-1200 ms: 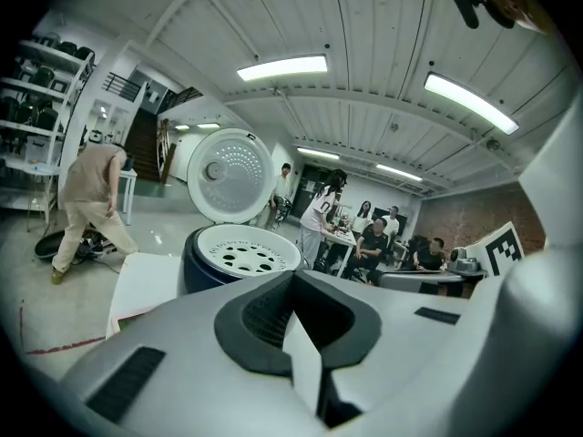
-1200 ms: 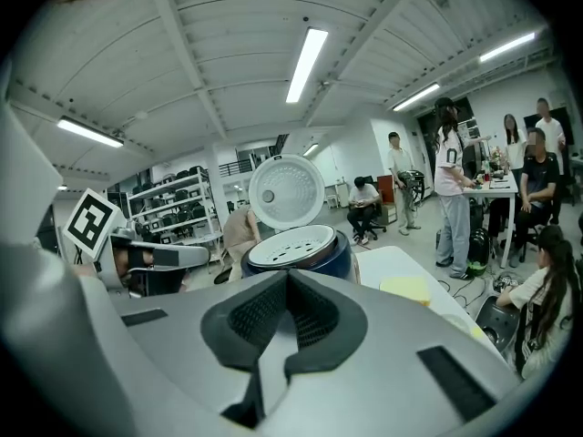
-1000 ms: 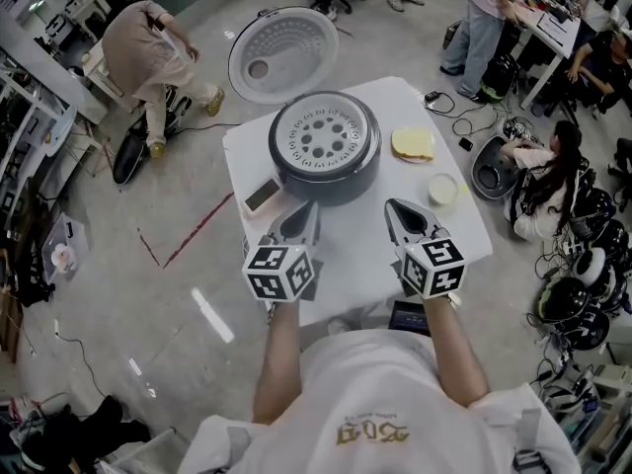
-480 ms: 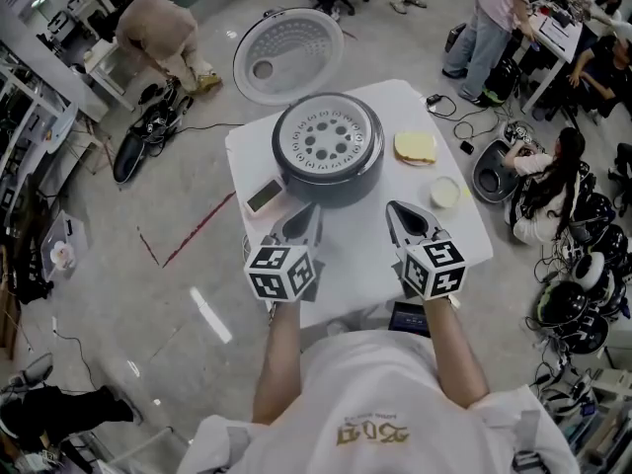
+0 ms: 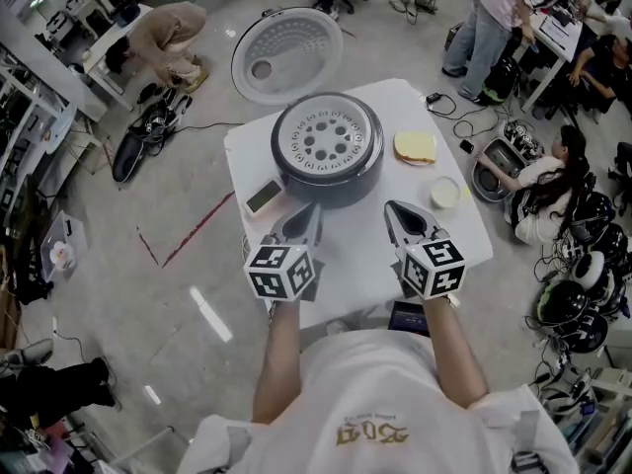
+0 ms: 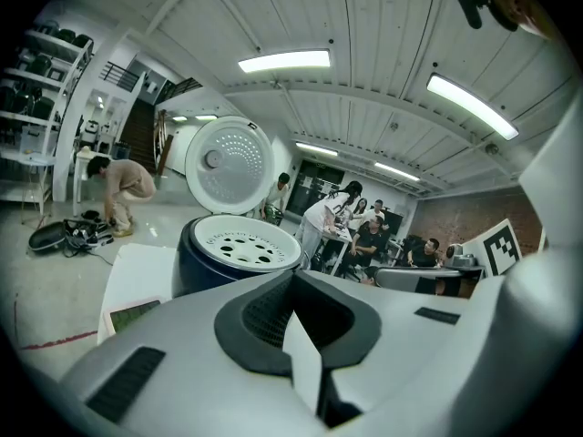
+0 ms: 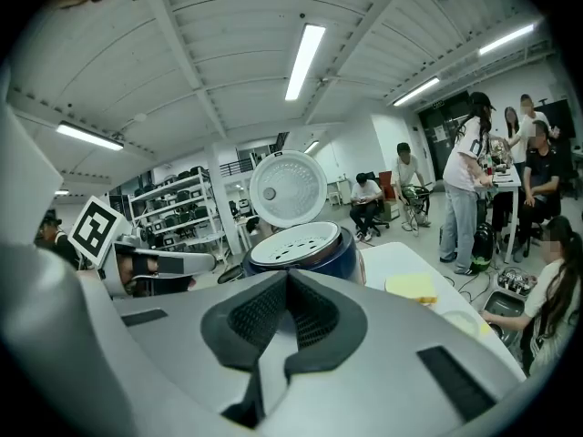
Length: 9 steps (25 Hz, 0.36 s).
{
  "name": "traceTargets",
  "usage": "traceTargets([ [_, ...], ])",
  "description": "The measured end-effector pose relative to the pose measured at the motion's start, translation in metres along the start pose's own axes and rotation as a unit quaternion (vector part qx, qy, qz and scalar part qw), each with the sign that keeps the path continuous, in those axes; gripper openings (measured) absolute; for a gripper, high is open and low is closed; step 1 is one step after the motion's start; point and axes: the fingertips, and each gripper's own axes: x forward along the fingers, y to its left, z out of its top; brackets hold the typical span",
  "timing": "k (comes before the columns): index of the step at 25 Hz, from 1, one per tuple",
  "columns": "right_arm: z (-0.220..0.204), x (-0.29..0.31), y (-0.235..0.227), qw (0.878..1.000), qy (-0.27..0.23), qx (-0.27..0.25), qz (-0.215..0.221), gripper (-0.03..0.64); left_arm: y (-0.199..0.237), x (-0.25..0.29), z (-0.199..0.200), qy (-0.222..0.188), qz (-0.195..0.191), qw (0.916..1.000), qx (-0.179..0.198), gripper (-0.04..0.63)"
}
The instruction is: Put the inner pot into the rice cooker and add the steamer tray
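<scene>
- Head view: a white square table carries a dark, round rice cooker. Its white dotted lid is swung open on the far side.
- A white round steamer tray with holes sits level in the mouth of the rice cooker and covers it. The inner pot cannot be made out beneath it.
- A yellow rectangular sponge lies on the table to the right of the rice cooker. A small pale round dish sits nearer the person.
- A small flat rectangular device with a greenish face lies just beside the rice cooker on the left.
- The left gripper and the right gripper hover side by side over the near part of the table. Both point at the rice cooker without touching it.
- Left gripper view: the left gripper is clenched with its jaws pressed together, and nothing is between them. Beyond its tips are the rice cooker, the steamer tray and the upright lid.
- Right gripper view: the right gripper is likewise clenched on nothing. Ahead of it stand the rice cooker, the steamer tray and the lid.
- The sponge and the dish lie to the right there. The left gripper shows at the left.
</scene>
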Motion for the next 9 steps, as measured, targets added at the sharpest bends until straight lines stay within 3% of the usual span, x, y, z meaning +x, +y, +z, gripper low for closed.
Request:
traceTargets([
  [9, -0.0058, 0.003, 0.003, 1.0, 0.004, 0.002, 0.003, 0.012, 0.0053, 0.0, -0.0024, 0.001, -0.002, 1.0, -0.006, 0.017],
])
